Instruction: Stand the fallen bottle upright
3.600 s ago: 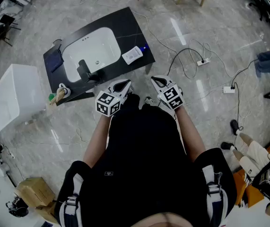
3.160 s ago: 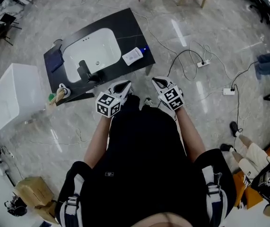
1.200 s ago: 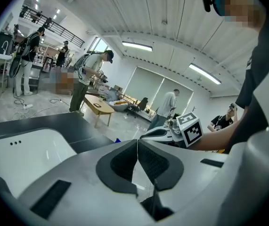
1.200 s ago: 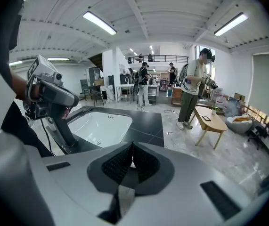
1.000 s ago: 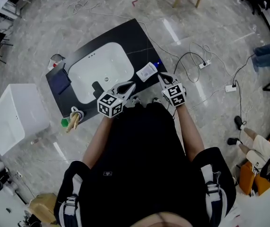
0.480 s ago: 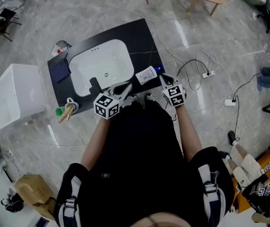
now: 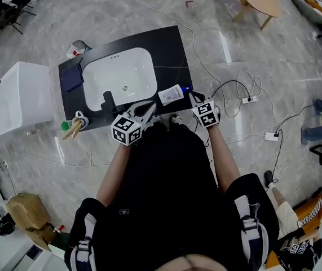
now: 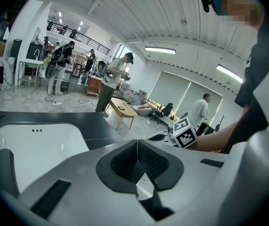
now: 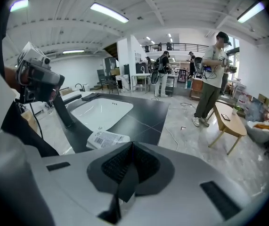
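The person stands at the near edge of the black surface [image 7: 175, 49], and the job has not properly started. The bottle [image 7: 170, 94] lies on its side close to the near right corner of the surface, just right of the white sink [image 7: 121, 75], flat on the black top with its printed label facing up.

Neither tool is on it. The right tool [image 7: 194, 96] hovers just beside the bottle's right end, at the surface's near edge. Its own view shows the jaws pressed together with nothing between them, and the bottle a little ahead and to the left. The left tool [image 7: 148, 108] hangs over the near edge between the black faucet [image 7: 109, 100] and the bottle, also with jaws together and empty.

I'd call this the approach step, with the grasp not yet begun. The right tool looks the likelier one to take it, being nearest. Its jaws would need to spread first, then come down across the bottle's body. After that the bottle has to swing up onto its base on the flat strip between the sink and the right edge. That strip is narrow, so the base should land well clear of the sink rim and the corner. I can't tell from here which end is the base.
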`<state>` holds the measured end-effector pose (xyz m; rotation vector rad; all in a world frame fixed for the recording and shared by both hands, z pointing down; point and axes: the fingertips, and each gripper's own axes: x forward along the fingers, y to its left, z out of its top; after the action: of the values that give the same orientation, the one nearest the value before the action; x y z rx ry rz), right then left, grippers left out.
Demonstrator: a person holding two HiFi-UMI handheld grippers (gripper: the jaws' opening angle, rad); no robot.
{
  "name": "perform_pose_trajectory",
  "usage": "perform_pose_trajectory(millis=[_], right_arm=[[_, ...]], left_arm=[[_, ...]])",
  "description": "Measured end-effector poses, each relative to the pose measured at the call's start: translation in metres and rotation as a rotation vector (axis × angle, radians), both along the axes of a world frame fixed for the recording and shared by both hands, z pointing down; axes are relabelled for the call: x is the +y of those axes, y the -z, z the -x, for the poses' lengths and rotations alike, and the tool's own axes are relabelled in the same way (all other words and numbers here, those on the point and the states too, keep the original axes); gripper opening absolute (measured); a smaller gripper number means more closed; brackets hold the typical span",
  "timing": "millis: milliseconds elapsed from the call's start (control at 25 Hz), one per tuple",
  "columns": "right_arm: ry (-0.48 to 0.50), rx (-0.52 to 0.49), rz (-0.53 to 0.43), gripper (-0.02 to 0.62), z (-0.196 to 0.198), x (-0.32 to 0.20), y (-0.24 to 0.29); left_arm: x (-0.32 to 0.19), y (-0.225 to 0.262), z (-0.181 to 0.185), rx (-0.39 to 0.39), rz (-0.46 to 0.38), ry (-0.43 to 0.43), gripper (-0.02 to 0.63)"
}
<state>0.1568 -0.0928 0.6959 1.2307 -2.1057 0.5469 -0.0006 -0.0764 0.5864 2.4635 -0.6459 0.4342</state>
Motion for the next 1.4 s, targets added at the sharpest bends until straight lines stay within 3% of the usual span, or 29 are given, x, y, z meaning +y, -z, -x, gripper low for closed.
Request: perform_pose_trajectory(millis=[320,480,800,1400], right_arm=[[0.078,0.033,0.041,0.063,-0.010,-0.016,-0.022],[0.095,0.051,0.043,0.109,-0.014,-0.026,-0.027],[0.155,0.079,0.084,0.129,-0.018,-0.034,-0.048],[0.148,0.120,0.093,0.094,-0.006,-0.051,-0.063]], left_arm=[[-0.004,0.000,0.002,-0.009,-0.010,0.115,0.015],[-0.005,-0.003,0.008,-0.012,-0.008,0.169,0.015],[-0.004,-0.006,0.014,-0.013,-0.010,0.254,0.015],[-0.005,-0.010,0.034,-0.028,-0.005,0.317,0.015]])
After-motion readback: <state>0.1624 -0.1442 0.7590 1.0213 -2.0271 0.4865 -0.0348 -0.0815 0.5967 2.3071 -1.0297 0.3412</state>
